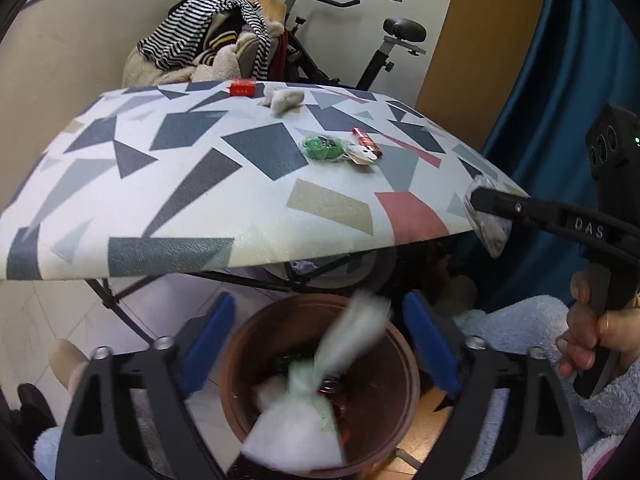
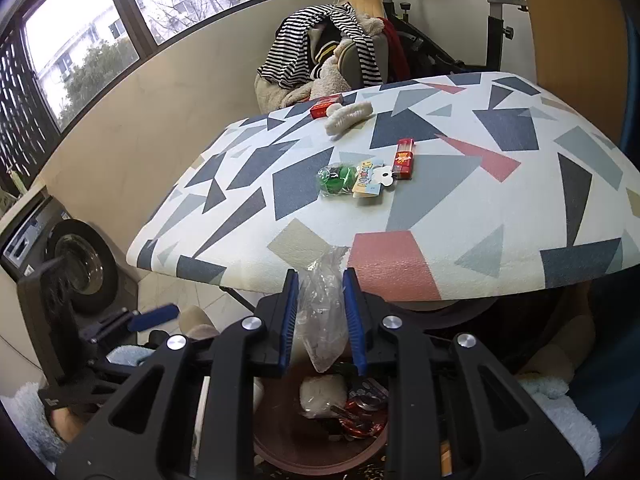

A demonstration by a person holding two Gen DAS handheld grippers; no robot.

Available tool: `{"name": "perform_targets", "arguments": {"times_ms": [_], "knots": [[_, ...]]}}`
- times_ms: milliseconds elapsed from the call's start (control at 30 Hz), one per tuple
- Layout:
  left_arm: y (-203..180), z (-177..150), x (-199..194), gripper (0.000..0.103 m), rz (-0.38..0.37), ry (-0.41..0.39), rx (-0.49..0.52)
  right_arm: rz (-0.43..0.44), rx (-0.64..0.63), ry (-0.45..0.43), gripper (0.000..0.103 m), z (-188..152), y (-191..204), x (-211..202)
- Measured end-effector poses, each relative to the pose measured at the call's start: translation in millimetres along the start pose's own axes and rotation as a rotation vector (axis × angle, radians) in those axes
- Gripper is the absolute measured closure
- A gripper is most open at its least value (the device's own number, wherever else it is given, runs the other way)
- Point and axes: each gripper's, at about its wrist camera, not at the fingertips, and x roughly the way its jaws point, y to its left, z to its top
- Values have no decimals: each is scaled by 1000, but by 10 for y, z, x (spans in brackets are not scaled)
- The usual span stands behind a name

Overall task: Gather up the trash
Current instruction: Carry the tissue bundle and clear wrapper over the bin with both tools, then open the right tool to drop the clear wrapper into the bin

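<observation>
A brown round bin (image 1: pixel 400 400) stands on the floor below the patterned table (image 1: pixel 180 216); it also shows in the right wrist view (image 2: pixel 312 452) with trash inside. My left gripper (image 1: pixel 316 344) is open above the bin, and a blurred white-green bag (image 1: pixel 320 384) is dropping between its fingers. My right gripper (image 2: pixel 322 316) is shut on a clear plastic bag (image 2: pixel 320 312) near the table's front edge, over the bin. On the table lie a green packet (image 2: pixel 336 178), a red packet (image 2: pixel 403 158), a red box (image 2: pixel 325 107) and a white clump (image 2: pixel 348 116).
A chair heaped with clothes (image 2: pixel 328 52) and an exercise bike (image 2: pixel 440 20) stand behind the table. A washing machine (image 2: pixel 68 256) is at the left. A blue curtain (image 1: pixel 560 100) hangs at the right.
</observation>
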Motion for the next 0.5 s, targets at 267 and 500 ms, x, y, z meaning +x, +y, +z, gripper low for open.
{"name": "perform_targets", "arguments": {"times_ms": [267,500], "knots": [[113,18,-148,6,79,-37,-3,-2,-8,61,77,-172,53,182],[284,-70,-263,6,150,-86,-53,-25,-67,108,77,-491,156,465]]}}
